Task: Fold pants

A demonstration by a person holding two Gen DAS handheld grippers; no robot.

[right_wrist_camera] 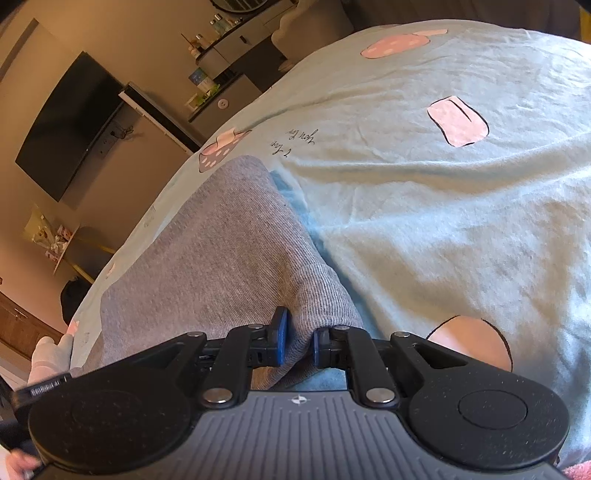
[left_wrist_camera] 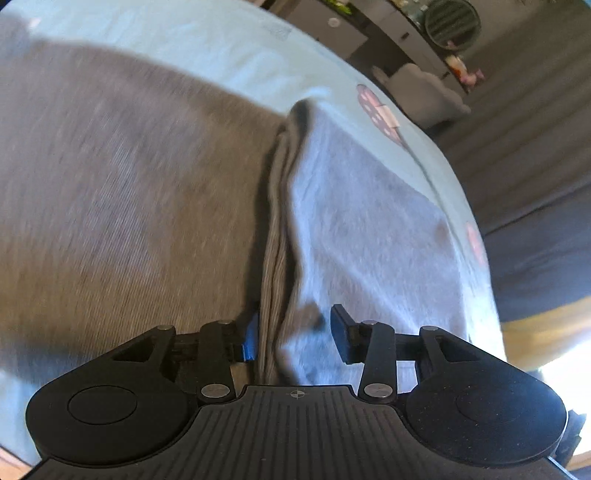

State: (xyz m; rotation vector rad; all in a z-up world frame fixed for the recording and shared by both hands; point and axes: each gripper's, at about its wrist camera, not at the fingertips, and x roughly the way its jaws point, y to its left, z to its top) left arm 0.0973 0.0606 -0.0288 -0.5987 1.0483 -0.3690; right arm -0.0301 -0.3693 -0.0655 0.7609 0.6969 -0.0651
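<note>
The grey pants (right_wrist_camera: 221, 266) lie on a bed covered by a pale blue sheet (right_wrist_camera: 443, 206) printed with pink mushroom shapes and a line of dark script. In the right wrist view the knit fabric runs away from the camera as one long band toward the near edge of the bed, its far end rounded and flat on the sheet. In the left wrist view the pants (left_wrist_camera: 110, 206) fill the left half of the picture, blurred, and their layered edge (left_wrist_camera: 275, 258) stands up as a narrow ridge running toward the camera, with the sheet (left_wrist_camera: 369, 229) to its right.

The right gripper (right_wrist_camera: 298, 341) has its fingers (right_wrist_camera: 280, 339) nearly together, pinching a raised fold of the grey fabric between the blue pads. The left gripper (left_wrist_camera: 293, 338) has its fingers (left_wrist_camera: 341, 338) spread apart; the ridge of layered cloth passes between them, touching the left blue pad and clear of the right one, so nothing is clamped.

Beyond the bed, the right wrist view shows a dark wall-mounted television (right_wrist_camera: 70, 125), a grey cabinet (right_wrist_camera: 236, 48) with bottles on top, and a wall shelf (right_wrist_camera: 55, 236). The left wrist view shows a dark striped floor (left_wrist_camera: 528, 122) and a round mirror (left_wrist_camera: 452, 20).
</note>
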